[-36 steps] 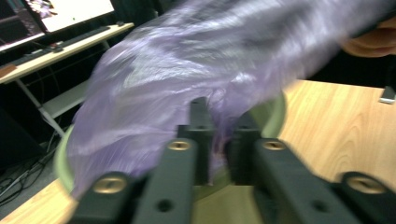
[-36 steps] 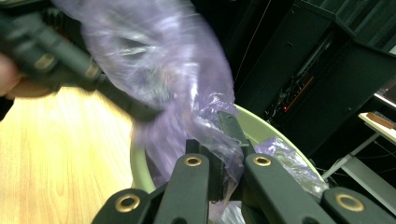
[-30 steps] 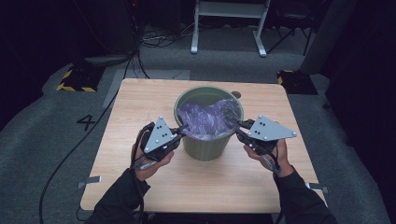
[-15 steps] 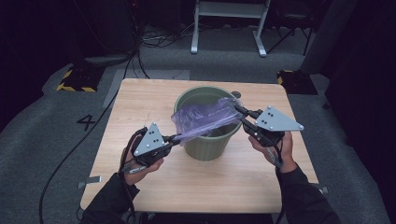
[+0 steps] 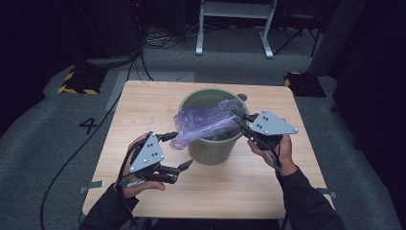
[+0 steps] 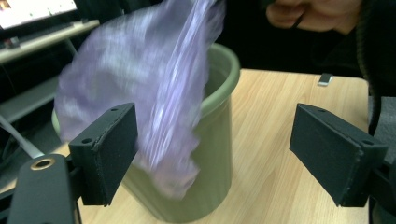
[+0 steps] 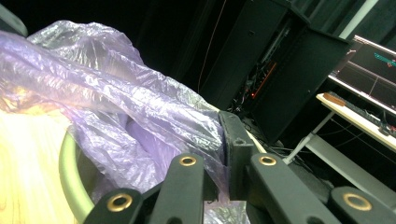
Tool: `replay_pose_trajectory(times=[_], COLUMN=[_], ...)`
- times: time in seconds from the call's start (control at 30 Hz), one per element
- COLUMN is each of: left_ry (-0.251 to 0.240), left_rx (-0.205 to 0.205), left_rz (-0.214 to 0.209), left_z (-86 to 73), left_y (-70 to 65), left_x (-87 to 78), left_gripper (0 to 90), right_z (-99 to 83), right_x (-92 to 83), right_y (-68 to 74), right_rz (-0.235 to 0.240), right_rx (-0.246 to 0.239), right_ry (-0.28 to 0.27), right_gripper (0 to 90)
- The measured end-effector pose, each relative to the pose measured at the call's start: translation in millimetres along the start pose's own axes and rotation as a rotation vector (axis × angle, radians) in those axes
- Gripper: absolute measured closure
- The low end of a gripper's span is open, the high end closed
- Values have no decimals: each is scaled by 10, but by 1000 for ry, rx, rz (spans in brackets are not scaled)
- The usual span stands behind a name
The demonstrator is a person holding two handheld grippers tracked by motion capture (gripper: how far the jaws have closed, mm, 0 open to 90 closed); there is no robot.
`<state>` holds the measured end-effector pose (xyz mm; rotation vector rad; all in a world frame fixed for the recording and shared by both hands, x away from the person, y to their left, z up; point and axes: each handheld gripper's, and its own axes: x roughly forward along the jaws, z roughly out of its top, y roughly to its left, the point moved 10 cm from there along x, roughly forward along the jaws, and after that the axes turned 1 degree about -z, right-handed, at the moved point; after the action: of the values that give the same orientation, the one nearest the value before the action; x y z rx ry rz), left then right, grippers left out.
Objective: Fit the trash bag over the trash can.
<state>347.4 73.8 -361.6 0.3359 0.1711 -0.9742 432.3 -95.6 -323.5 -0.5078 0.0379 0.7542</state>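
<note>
Right gripper [image 5: 238,116] pinches purple bag [image 5: 203,125] over green bin [image 5: 210,143], mid-counter. Left gripper [image 5: 179,152] jaws just spread, bag let go. Bag draped across rim, not yet lining bin.

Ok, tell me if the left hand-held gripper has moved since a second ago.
Yes. The left hand-held gripper has drawn back from the green bin toward the table's near edge, its jaws have just been opening, and the purple bag hangs free.
</note>
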Motion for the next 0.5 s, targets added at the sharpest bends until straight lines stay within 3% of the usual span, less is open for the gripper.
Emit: replay_pose_trajectory(times=[0.17,0.23,0.3,0.37,0.4,0.47,0.5], left_ry=[-29,-21,-13,-10,9,34,51], left_rx=[23,23,17,9,5,5,4], left_rz=[14,50,74,82,110,128,134], left_z=[149,207,246,264,275,272,261], left_y=[-38,9,63,92,159,232,272], left_x=[-98,-98,-80,-70,-42,10,44], left_gripper=[156,177,257,287,287,409,427], right_z=[7,15,32,39,45,66,72], right_x=[36,51,68,76,83,109,116], right_y=[33,58,93,102,119,161,171], right_rz=[-2,5,14,15,18,31,36], right_rx=[-23,-27,-41,-49,-54,-67,-71], right_ry=[10,14,17,17,18,18,15], right_gripper=[868,863,855,855,851,824,816])
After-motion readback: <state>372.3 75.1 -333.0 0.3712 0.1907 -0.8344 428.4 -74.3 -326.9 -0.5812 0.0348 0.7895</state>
